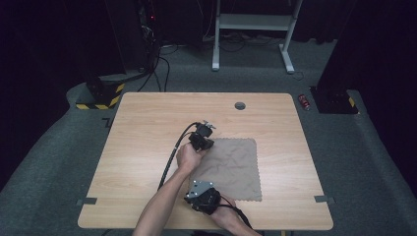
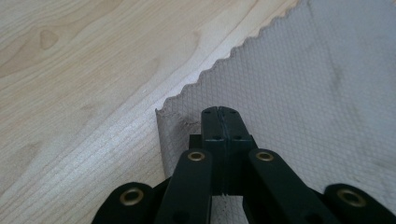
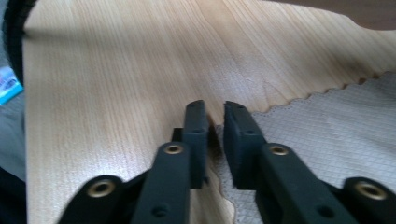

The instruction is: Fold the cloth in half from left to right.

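L hand-held gripper (image 2: 219, 122) pinches cloth (image 2: 303, 93) corner.

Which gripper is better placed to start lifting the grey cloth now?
The left. The left gripper is already shut on the cloth at its far corner. The right gripper has a gap between its jaws at the near edge and grips nothing yet.

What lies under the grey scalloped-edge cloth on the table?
The grey scalloped-edge cloth lies flat on the light wooden table. Bare wood shows around it; whatever lies beneath the fabric is covered.
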{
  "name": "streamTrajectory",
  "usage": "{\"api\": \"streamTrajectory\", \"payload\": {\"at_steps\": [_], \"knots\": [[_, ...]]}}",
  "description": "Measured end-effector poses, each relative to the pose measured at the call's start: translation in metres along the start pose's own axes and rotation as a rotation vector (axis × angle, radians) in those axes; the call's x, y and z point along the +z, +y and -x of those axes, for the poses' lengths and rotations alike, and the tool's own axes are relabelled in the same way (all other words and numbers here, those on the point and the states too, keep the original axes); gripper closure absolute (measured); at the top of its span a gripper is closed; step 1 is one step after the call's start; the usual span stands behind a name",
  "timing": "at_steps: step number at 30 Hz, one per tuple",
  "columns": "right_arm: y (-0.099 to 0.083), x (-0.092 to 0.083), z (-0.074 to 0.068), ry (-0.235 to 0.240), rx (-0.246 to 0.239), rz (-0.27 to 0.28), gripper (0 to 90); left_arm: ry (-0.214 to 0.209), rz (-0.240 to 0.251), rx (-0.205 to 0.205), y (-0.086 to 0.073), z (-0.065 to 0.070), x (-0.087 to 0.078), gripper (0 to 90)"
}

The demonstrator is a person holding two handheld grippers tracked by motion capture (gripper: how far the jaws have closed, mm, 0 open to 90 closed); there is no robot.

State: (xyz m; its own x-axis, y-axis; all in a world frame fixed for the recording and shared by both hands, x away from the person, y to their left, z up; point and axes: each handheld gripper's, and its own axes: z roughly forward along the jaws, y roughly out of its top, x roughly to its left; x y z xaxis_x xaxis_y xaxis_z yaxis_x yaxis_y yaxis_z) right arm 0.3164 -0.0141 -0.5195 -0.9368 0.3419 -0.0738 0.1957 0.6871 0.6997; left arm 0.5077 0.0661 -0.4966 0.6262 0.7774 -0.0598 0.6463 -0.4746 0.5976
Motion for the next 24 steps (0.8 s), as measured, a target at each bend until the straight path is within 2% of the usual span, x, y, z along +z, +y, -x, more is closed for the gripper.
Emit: {"api": "streamTrajectory", "payload": {"at_steps": [1,2,7,10,12,17,24], "knots": [[0.0,0.0,-0.001,-0.013,-0.016,-0.002,88.2,-0.007,0.01,-0.006,0.001,-0.001,-0.002,90.0],[0.0,0.0,-0.002,-0.02,-0.022,-0.002,89.5,-0.011,0.018,-0.011,0.002,-0.001,-0.003,90.0],[0.002,-0.001,-0.007,-0.025,-0.042,-0.002,90.0,-0.03,0.048,-0.027,0.006,-0.004,-0.013,90.0],[0.003,-0.002,-0.007,-0.023,-0.04,0.005,90.0,-0.021,0.049,-0.019,0.007,-0.007,-0.017,90.0],[0.007,-0.003,-0.007,-0.02,-0.037,0.012,90.0,-0.009,0.052,-0.027,0.008,-0.012,-0.021,90.0],[0.016,0.001,-0.008,-0.008,-0.032,0.016,90.0,0.003,0.074,-0.079,0.004,-0.03,-0.035,90.0],[0.029,0.009,-0.017,0.011,-0.047,0.032,90.0,0.048,0.092,-0.113,-0.004,-0.054,-0.06,90.0]]}}
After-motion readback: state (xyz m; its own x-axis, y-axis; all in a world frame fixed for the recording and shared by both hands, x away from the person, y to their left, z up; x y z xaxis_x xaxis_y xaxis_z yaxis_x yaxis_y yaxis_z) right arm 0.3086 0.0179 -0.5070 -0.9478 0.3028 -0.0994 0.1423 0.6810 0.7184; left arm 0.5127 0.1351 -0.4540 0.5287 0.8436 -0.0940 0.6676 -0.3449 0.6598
